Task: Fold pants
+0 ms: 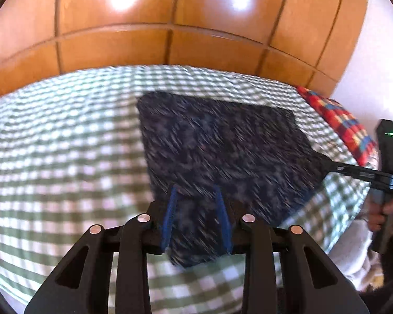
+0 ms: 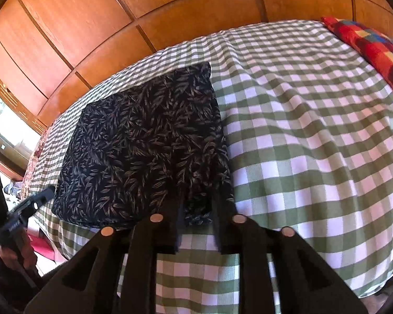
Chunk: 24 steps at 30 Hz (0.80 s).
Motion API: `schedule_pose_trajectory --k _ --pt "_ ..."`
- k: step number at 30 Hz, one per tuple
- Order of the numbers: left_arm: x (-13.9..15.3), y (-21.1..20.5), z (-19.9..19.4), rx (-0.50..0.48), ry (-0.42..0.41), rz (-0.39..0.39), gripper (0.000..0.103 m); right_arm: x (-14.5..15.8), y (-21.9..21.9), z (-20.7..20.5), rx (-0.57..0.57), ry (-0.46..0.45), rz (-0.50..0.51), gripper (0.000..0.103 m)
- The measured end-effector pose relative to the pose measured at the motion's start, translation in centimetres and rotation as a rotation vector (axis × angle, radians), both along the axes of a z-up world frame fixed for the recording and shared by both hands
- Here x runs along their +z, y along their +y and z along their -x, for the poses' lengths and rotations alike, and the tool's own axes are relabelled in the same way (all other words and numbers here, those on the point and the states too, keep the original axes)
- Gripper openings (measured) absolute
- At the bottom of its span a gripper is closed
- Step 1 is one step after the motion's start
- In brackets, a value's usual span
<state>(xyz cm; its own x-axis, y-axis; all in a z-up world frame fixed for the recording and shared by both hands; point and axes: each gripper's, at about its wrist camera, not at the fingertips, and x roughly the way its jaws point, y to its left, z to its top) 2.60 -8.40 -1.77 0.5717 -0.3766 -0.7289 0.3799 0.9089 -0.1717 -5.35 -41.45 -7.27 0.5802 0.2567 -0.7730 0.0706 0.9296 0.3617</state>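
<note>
The dark leaf-print pants (image 1: 217, 141) lie folded into a rough rectangle on the green checked bed cover (image 1: 65, 157). My left gripper (image 1: 196, 191) stands open over their near corner, cloth between the blue fingers (image 1: 170, 214). My right gripper shows in the left wrist view (image 1: 335, 167) at the pants' right corner. In the right wrist view the pants (image 2: 144, 141) lie left of centre and my right gripper (image 2: 197, 196) is open over their near right corner. The left gripper (image 2: 39, 198) sits at their left corner there.
A wooden panelled headboard (image 1: 170, 26) rises behind the bed. A red patchwork pillow (image 1: 338, 120) lies at the bed's right end, also in the right wrist view (image 2: 374, 49). The bed edge drops away near me on both sides.
</note>
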Motion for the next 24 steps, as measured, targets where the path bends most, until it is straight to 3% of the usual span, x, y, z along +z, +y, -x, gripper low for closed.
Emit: schedule_pose_trajectory --k 2,6,10,13,15,17,24 --pt "0.3 0.0 -0.9 0.017 -0.011 -0.013 0.043 0.9 0.0 0.1 -0.006 -0.023 0.013 0.028" --pt "0.4 -0.2 -2.2 0.039 -0.008 -0.033 0.043 3.7 -0.2 -0.2 -0.023 -0.097 0.007 0.043" --pt "0.5 -0.9 -3.1 0.042 -0.009 -0.054 0.043 4.4 0.9 -2.4 -0.005 -0.108 -0.003 0.043" --pt "0.3 -1.1 -4.1 0.045 0.001 -0.064 0.044 4.0 1.9 -4.8 -0.021 -0.082 0.032 0.045" --pt "0.1 -1.0 -4.6 0.050 0.009 -0.064 0.046 3.4 1.8 -6.5 -0.047 -0.065 0.017 0.057" --pt "-0.1 -1.0 -5.2 0.053 0.018 -0.063 0.046 2.7 1.2 -7.9 -0.098 -0.051 0.010 0.061" --pt "-1.1 -1.0 -7.0 0.067 0.055 -0.071 0.046 0.4 -0.9 -11.0 -0.171 0.003 -0.035 0.062"
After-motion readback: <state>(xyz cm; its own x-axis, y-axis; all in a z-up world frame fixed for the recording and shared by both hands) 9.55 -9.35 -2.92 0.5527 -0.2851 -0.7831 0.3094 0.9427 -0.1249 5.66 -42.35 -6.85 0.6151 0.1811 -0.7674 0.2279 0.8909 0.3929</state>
